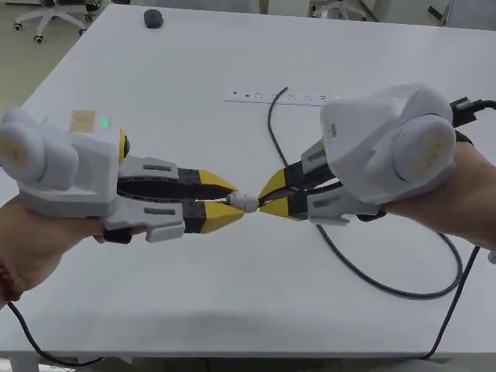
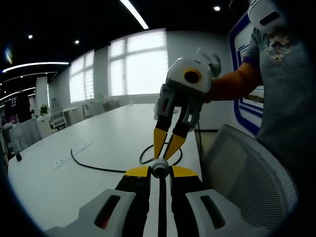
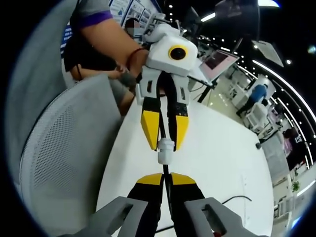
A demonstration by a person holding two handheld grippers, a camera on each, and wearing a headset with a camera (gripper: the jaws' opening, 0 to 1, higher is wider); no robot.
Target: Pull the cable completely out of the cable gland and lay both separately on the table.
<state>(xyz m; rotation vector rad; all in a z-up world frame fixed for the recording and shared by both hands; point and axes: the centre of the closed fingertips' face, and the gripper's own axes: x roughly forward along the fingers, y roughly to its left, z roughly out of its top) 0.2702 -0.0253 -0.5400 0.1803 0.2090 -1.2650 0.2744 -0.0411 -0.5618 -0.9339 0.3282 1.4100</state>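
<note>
White cable gland (image 1: 246, 203), black cable (image 2: 101, 168) inside, pinched by left hand-held gripper (image 1: 231, 203); right hand-held gripper (image 1: 270, 203) pinches cable.

Faced a long white table (image 1: 194, 302), with a white power strip (image 1: 271, 97) far across it and a small dark object (image 1: 153, 17) near the far edge. Saw wheeled office chairs (image 1: 48, 18) on a pale floor (image 1: 23, 74) far left, and a grey mesh chair (image 2: 252, 173) by the near edge. Noted tall bright windows (image 2: 133, 66) and ceiling strip lights (image 2: 136, 14) beyond.
</note>
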